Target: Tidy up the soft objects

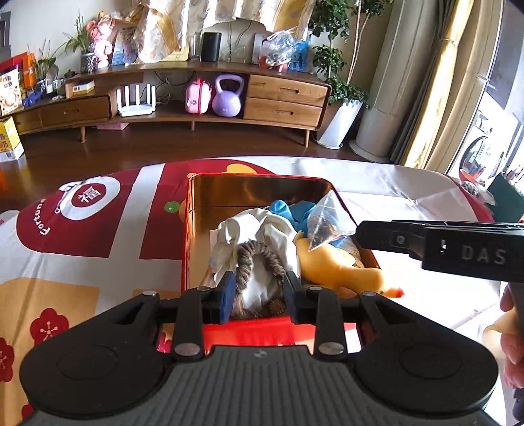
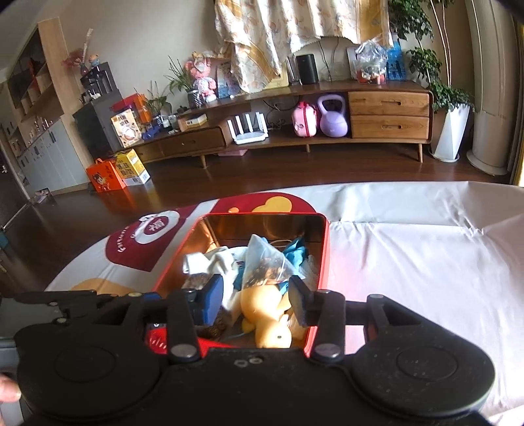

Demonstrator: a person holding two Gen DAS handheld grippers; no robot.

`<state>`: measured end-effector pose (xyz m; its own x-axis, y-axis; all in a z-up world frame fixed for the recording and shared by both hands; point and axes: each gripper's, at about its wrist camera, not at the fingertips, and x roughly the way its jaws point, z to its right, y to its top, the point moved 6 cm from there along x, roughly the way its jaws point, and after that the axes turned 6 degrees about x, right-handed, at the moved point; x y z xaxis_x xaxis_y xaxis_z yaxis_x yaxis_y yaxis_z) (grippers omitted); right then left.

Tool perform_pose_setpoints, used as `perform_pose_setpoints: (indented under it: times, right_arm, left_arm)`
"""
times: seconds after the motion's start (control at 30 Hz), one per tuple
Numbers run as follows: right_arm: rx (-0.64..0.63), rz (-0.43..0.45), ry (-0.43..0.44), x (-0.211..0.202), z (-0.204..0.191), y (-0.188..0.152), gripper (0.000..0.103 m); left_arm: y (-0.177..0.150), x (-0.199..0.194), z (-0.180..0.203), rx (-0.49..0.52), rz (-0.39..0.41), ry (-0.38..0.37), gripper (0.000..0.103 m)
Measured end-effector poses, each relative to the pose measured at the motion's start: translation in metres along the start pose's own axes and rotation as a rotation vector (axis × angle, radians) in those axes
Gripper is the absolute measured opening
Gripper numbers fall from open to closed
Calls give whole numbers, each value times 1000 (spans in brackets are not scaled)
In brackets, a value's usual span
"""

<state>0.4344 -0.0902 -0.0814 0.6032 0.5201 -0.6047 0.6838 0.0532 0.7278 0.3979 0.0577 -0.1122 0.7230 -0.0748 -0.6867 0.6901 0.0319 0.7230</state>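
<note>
Soft things fill the red tin point(image 1: 196, 249) at table centre: white cloth point(image 1: 262, 229), yellow duck point(image 1: 330, 265), clear bag point(image 1: 327, 226). Left claw point(image 1: 260, 291) straddles a brown braid point(image 1: 258, 259), maybe gripping it; right claw point(image 2: 257, 298), at three o'clock, gapes empty over the duck.

Daylight is streaming through the tall window point(image 1: 491, 108) on the right, brightening the dark wooden floor point(image 2: 268, 173). A long wooden media cabinet point(image 2: 327, 127) is standing against the pale wall point(image 2: 147, 29), with leafy potted plants point(image 2: 448, 95) flanking it.
</note>
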Motion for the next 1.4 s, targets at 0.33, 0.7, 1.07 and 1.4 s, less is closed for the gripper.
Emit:
perform_pose_setpoints:
  times: [0.33,0.7,1.07,1.4]
  right_arm:
    - [-55,60,32,-57,-19,-16,61]
    - [-102,92,47,-100,-33,-41,76]
    - [-89,192,37,-137,-40,-61,98]
    - [-85,246,-18,-153,-39,-82,103]
  left_arm:
    - [-6,-49,11,23,52,-4,31]
    - [-22,-98,23,29,106,-19,66]
    - [-44,-142,30,22,156,-13,78]
    - [-66,-176,38,-3,184,-20,85]
